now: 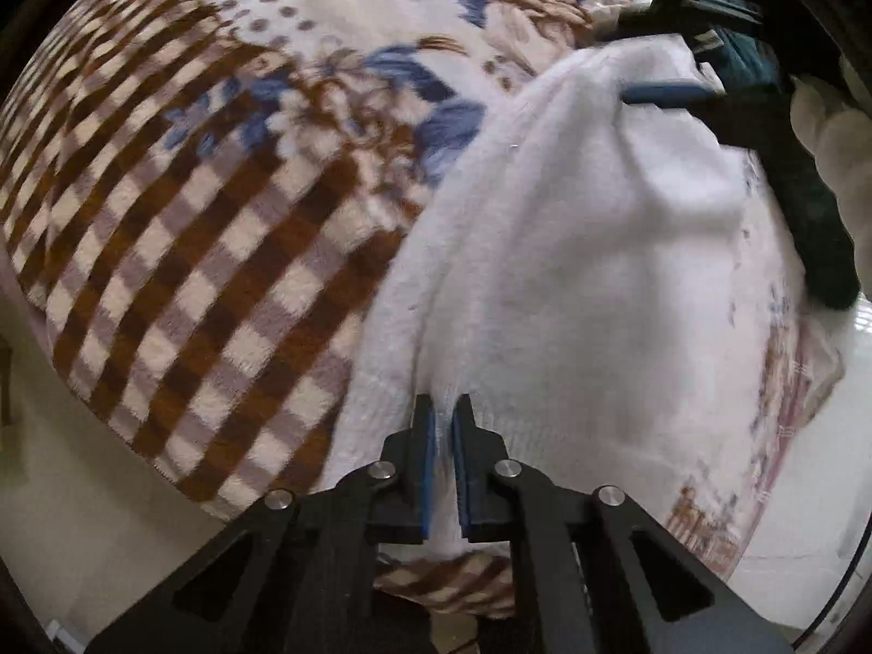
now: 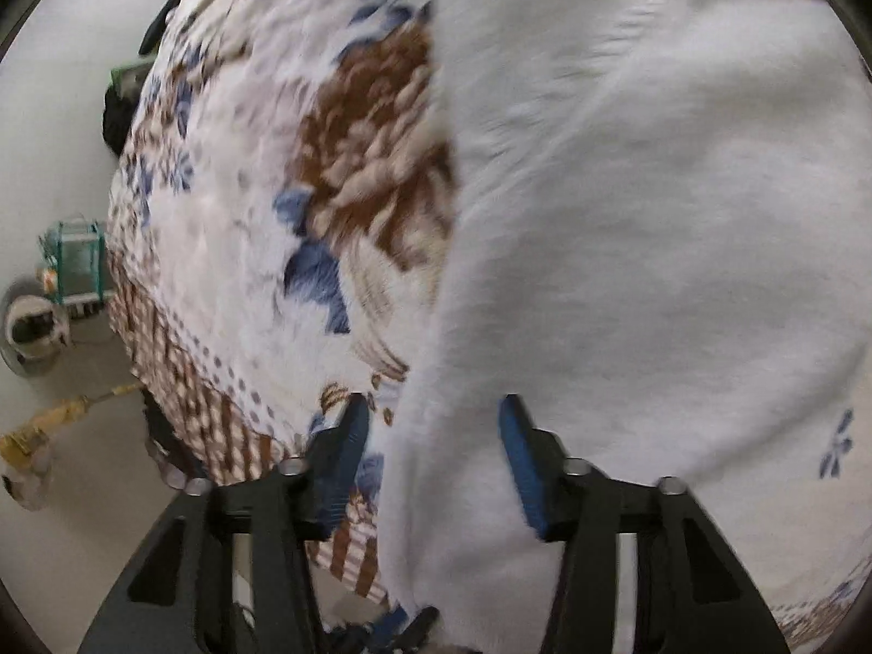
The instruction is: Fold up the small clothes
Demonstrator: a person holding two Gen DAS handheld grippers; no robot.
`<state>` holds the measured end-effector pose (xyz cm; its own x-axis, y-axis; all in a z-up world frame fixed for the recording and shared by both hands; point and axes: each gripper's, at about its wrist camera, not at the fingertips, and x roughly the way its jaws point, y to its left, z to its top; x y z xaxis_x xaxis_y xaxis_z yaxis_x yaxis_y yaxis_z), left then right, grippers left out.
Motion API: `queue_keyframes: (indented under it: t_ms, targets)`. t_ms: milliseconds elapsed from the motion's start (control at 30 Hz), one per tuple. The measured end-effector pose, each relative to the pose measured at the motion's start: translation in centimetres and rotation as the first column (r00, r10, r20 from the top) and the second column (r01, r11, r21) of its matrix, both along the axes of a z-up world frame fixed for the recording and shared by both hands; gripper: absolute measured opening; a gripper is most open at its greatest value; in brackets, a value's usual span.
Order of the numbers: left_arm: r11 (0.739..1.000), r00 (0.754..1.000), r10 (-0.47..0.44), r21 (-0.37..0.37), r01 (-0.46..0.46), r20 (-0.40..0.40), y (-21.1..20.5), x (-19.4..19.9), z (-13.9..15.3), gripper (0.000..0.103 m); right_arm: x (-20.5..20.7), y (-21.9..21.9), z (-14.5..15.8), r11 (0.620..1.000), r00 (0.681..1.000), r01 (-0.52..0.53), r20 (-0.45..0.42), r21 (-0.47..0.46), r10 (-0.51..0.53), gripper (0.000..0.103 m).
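My left gripper (image 1: 442,409) is pinched on the near edge of the white garment (image 1: 572,250), holding that edge so I can fold it. My right gripper (image 2: 430,414) gapes wide, its 2 fingers straddling the garment's edge on the patterned blanket (image 2: 234,207). Only the left view shows the right gripper reaching in; only the right view shows floor clutter (image 2: 71,267).

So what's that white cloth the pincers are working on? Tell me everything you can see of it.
The white garment looks soft and fuzzy, like fleece or knit, plain with no print. It lies spread with loose folds on the patterned blanket. The left gripper is shut on a pinch of its near edge. The right gripper is open, its fingers straddling the cloth's left edge without clamping it. Its exact type cannot be told.
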<state>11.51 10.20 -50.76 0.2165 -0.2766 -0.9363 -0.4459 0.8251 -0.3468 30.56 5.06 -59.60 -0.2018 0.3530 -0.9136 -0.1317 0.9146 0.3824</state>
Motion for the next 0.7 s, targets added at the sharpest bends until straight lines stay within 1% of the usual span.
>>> queue_keyframes:
  t_ms: [33, 67, 133, 167, 200, 267, 300, 333, 367, 400, 433, 467, 500, 533, 567, 600, 633, 700]
  targets:
    - [1.000, 1.000, 0.010, 0.004, -0.010, 0.007, 0.1, -0.2, 0.2, 0.004, -0.2, 0.8, -0.4, 0.999, 1.000, -0.023, 0.012, -0.031, 0.024, 0.007]
    - [1.000, 1.000, 0.018, 0.018, -0.018, 0.011, 0.4, -0.4, 0.5, 0.004, -0.4, 1.4, -0.7, 0.997, 0.999, -0.039, 0.030, -0.064, 0.041, 0.001]
    - [0.998, 0.999, 0.034, 0.044, -0.036, 0.029, 1.5, -1.2, 1.7, 0.004, -0.5, 2.0, -0.6, 0.996, 0.997, -0.028, 0.068, -0.081, 0.034, 0.000]
    - [0.998, 0.999, 0.043, 0.044, -0.045, 0.032, 2.1, -1.3, 2.0, 0.004, -0.6, 2.3, -0.2, 0.996, 0.996, -0.017, 0.087, -0.082, 0.024, 0.000]
    - [0.998, 0.998, 0.051, 0.045, -0.052, 0.028, 2.7, -1.4, 2.1, 0.004, -0.7, 2.5, 0.1, 0.997, 0.995, -0.014, 0.094, -0.072, 0.021, 0.000]
    - [0.998, 0.999, 0.053, 0.045, -0.053, 0.009, 3.6, -1.8, 1.5, 0.004, -0.8, 3.2, 1.1, 0.999, 0.993, -0.023, 0.117, -0.041, 0.028, 0.000]
    - [0.997, 0.998, 0.062, 0.039, -0.061, -0.009, 4.1, -1.8, 0.8, 0.004, -1.1, 4.0, 1.1, 0.998, 0.992, -0.052, 0.117, -0.031, 0.056, 0.000]
    - [0.998, 0.998, 0.057, 0.009, -0.057, -0.021, 4.3, -1.7, 0.3, 0.005, -0.9, 4.5, 0.9, 0.997, 0.993, -0.070, 0.097, -0.028, 0.072, 0.000]
    - [0.998, 0.998, 0.057, -0.005, -0.057, -0.033, 4.7, -1.4, 0.1, 0.009, -0.9, 4.7, 0.2, 0.996, 0.995, -0.081, 0.057, -0.025, 0.082, 0.000]
    - [0.997, 0.997, 0.074, -0.023, -0.075, -0.036, 5.3, -1.3, 0.5, 0.009, -0.5, 4.6, 0.0, 0.997, 0.996, -0.078, 0.033, -0.018, 0.079, 0.000]
    - [0.995, 0.996, 0.084, -0.048, -0.086, -0.032, 5.7, -1.3, 1.0, 0.010, -0.2, 4.3, 0.2, 0.997, 0.997, -0.072, 0.025, -0.010, 0.072, 0.002]
    - [0.993, 0.995, 0.093, -0.064, -0.095, -0.037, 6.2, -1.2, 1.7, 0.012, 0.4, 3.8, 0.5, 0.998, 0.998, -0.066, 0.023, -0.001, 0.066, 0.010]
    - [0.993, 0.994, 0.101, -0.053, -0.103, -0.046, 6.8, -0.9, 2.7, 0.016, 0.9, 2.9, 1.1, 0.998, 0.998, -0.056, 0.025, 0.017, 0.056, 0.018]
    - [0.993, 0.994, 0.105, -0.057, -0.108, -0.042, 7.2, -0.5, 3.4, 0.026, 1.6, 1.4, 1.9, 0.999, 0.999, -0.037, 0.036, 0.028, 0.036, 0.039]
    - [0.991, 0.994, 0.111, -0.075, -0.112, -0.018, 7.7, 0.0, 4.4, 0.026, 2.2, -0.3, 2.8, 1.000, 0.998, -0.009, 0.055, 0.027, 0.008, 0.054]
    - [0.990, 0.993, 0.116, -0.079, -0.115, 0.002, 8.2, 0.8, 5.4, 0.027, 2.9, -1.9, 3.6, 0.999, 0.997, 0.019, 0.075, 0.029, -0.021, 0.056]
    - [0.991, 0.993, 0.112, -0.073, -0.109, 0.032, 8.7, 2.2, 6.7, 0.029, 3.7, -3.9, 4.5, 0.998, 0.994, 0.053, 0.097, 0.030, -0.056, 0.056]
    - [0.993, 0.991, 0.105, -0.071, -0.099, 0.086, 9.1, 5.1, 8.3, 0.031, 5.7, -7.8, 5.8, 0.993, 0.984, 0.120, 0.129, 0.015, -0.121, 0.056]
